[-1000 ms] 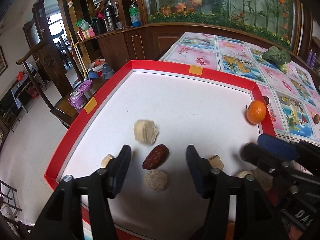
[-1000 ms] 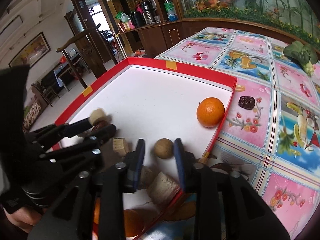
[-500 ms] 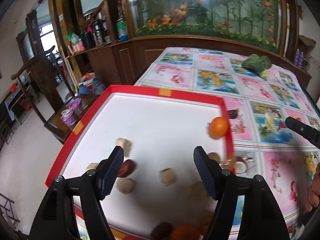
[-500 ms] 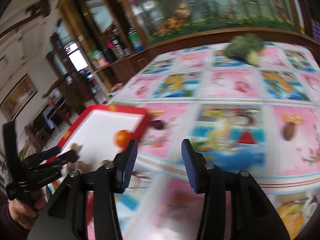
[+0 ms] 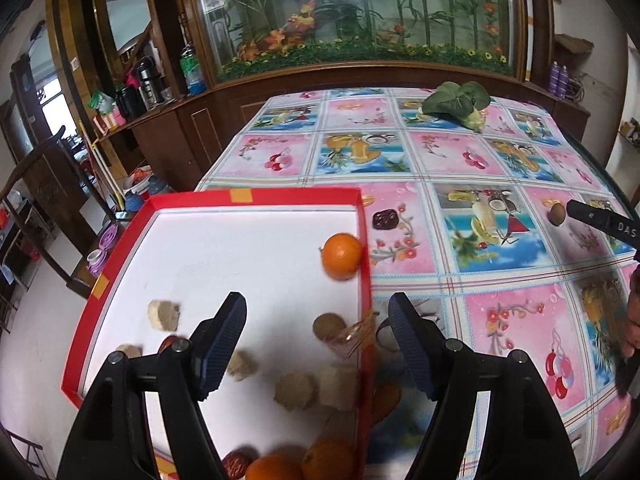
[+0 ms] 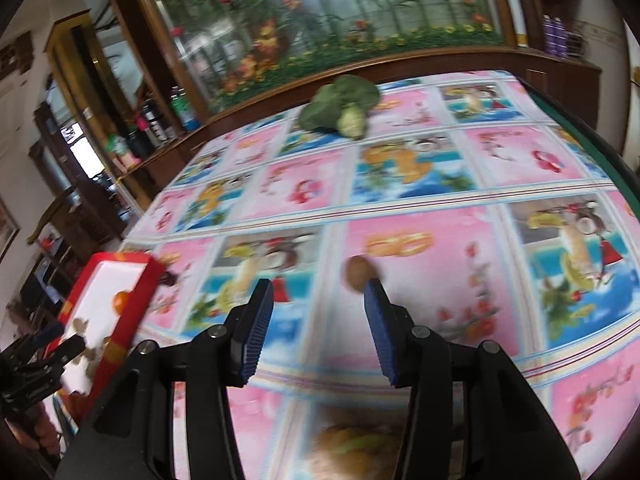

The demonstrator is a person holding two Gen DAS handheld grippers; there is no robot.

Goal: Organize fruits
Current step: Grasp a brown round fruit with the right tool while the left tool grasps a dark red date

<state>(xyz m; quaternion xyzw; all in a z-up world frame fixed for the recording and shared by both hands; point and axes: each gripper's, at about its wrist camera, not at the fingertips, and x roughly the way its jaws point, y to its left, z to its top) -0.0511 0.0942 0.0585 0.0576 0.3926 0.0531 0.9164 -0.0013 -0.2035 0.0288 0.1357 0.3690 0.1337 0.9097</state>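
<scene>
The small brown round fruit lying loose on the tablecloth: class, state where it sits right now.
In the right wrist view, the small brown fruit lies on the tablecloth, just beyond the open right gripper, well right of the red tray.

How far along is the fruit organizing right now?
Done: an orange and several brown and tan pieces sit in the red-rimmed white tray. In hand: nothing; the open right gripper nears a small round brown fruit. Left: that fruit and a dark piece beside the tray.
</scene>
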